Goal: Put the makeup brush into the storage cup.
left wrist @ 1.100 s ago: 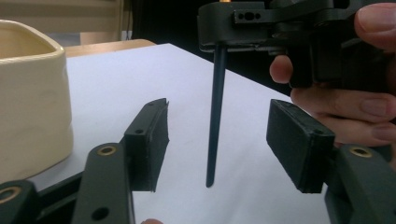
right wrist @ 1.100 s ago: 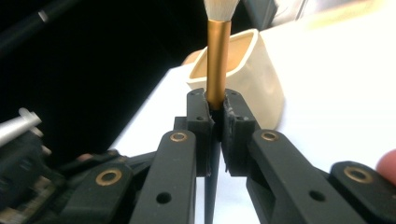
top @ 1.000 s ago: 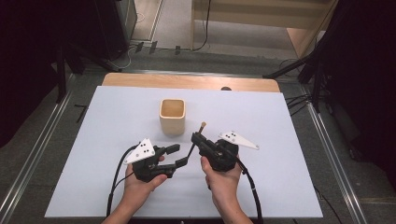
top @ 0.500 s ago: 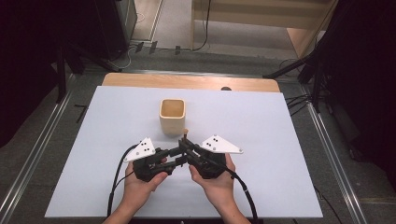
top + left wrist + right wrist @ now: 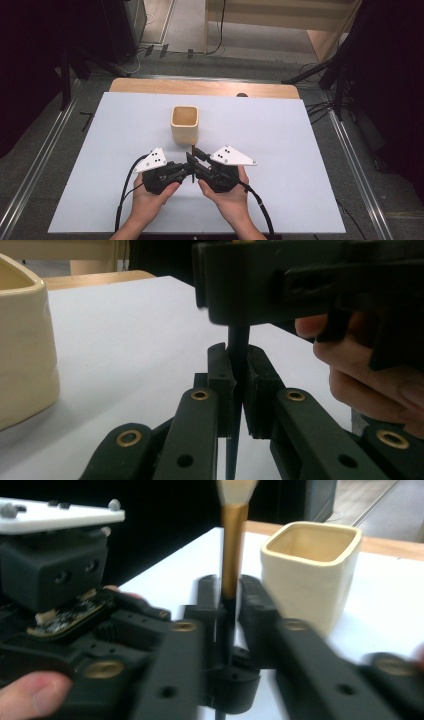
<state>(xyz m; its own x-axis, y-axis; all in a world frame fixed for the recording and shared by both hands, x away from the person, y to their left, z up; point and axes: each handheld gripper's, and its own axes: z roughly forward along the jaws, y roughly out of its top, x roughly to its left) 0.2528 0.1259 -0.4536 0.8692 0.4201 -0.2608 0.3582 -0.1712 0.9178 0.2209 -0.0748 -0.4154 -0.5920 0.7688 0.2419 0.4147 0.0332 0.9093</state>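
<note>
A thin brush with a black handle, gold ferrule [image 5: 233,545] and pale bristles stands upright between both grippers at the front middle of the table; its tip [image 5: 193,148] pokes up just in front of the cream square cup [image 5: 184,124]. My left gripper [image 5: 188,172] is shut on the black handle [image 5: 238,347], low down. My right gripper [image 5: 193,160] is shut on the same handle higher up, just below the ferrule. The right gripper's body [image 5: 300,280] hangs over my left jaws. The cup [image 5: 310,570] stands empty right behind the brush.
A white board [image 5: 300,150] covers the table, with a wooden strip [image 5: 200,87] along the far edge. Cables [image 5: 125,195] trail from both grippers toward the front edge. Dark stands and floor rails [image 5: 350,150] flank the table.
My right gripper has carried the brush leftward and turned to meet my left gripper. The two now sit jaw to jaw, both closed on the handle.
</note>
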